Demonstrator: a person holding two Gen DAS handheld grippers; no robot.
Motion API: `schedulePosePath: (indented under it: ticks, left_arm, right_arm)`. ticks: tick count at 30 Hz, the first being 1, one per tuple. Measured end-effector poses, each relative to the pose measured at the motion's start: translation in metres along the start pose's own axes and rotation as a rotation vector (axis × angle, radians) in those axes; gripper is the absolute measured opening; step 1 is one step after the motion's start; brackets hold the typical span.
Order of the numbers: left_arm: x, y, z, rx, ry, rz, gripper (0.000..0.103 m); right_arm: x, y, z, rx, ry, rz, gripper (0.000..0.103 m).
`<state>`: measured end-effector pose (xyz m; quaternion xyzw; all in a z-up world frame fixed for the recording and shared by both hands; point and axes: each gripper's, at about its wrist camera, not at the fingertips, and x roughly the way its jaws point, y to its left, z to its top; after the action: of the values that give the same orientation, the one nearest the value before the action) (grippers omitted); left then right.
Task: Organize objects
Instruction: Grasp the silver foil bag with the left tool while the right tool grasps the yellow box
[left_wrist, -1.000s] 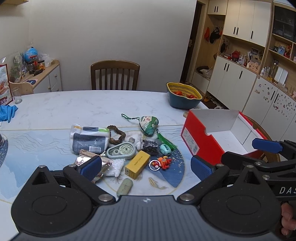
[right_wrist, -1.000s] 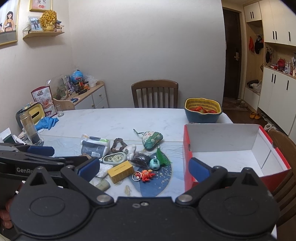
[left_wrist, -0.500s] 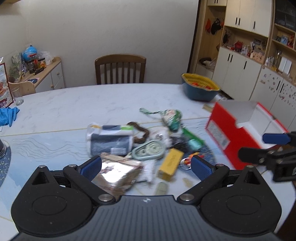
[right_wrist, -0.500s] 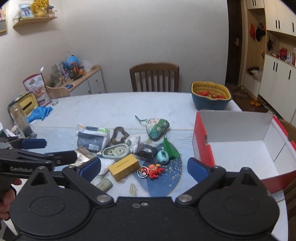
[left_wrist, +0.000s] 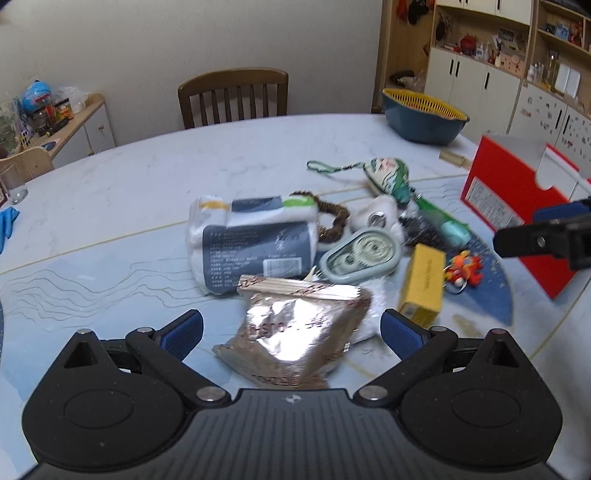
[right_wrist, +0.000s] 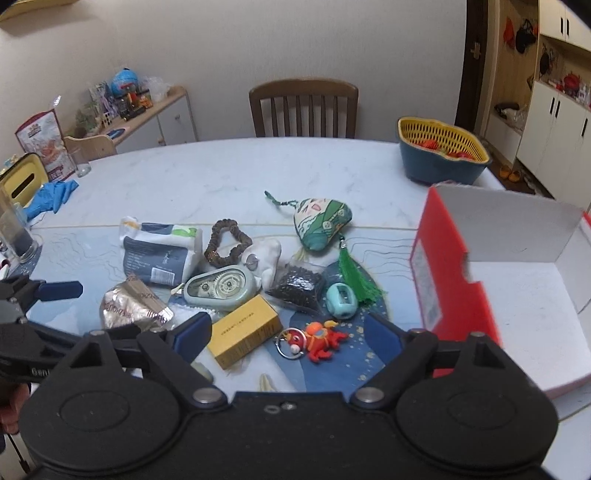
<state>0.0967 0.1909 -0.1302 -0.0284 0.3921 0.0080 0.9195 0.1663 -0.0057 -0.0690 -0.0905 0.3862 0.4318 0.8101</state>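
A pile of small items lies on the marble table. My left gripper (left_wrist: 291, 332) is open, low over a silver foil packet (left_wrist: 295, 354) that lies between its blue pads without touching them. My right gripper (right_wrist: 288, 334) is open and its jaws are closing. A yellow box (right_wrist: 245, 332) and a red crab keychain (right_wrist: 319, 339) sit between its fingers, untouched. Behind them lie a tape dispenser (right_wrist: 221, 286), a white and grey pack (left_wrist: 255, 243), a bead bracelet (right_wrist: 225, 247), a bag of dark beads (right_wrist: 297, 284) and a green tasselled pouch (right_wrist: 321, 221). An open red and white box (right_wrist: 454, 295) stands at the right.
A yellow and blue basket (right_wrist: 441, 155) stands at the table's far right. A wooden chair (right_wrist: 303, 107) stands behind the table. A glass (right_wrist: 18, 236), a blue glove (right_wrist: 51, 195) and a side cabinet (right_wrist: 155, 118) are to the left. A hand holds the left gripper (right_wrist: 37, 302).
Both grippers have moved forward and down toward the pile. The left one now hangs over the foil packet. The right gripper's jaws have narrowed a little.
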Motion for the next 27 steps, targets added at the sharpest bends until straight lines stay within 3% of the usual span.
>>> schedulePosePath:
  ticks: [10, 20, 27]
  left_arm:
    - [0.02, 0.013, -0.003, 0.026, 0.036, -0.05, 0.098]
    - [0.027, 0.02, -0.007, 0.008, 0.05, -0.106, 0.08]
    - [0.025, 0.025, -0.005, -0.031, 0.054, -0.122, 0.065]
  right_arm:
    - [0.051, 0.021, 0.011, 0.061, 0.094, 0.005, 0.077]
    - [0.082, 0.03, 0.009, 0.147, 0.212, -0.015, 0.058]
    - [0.084, 0.028, 0.011, 0.209, 0.249, 0.007, 0.044]
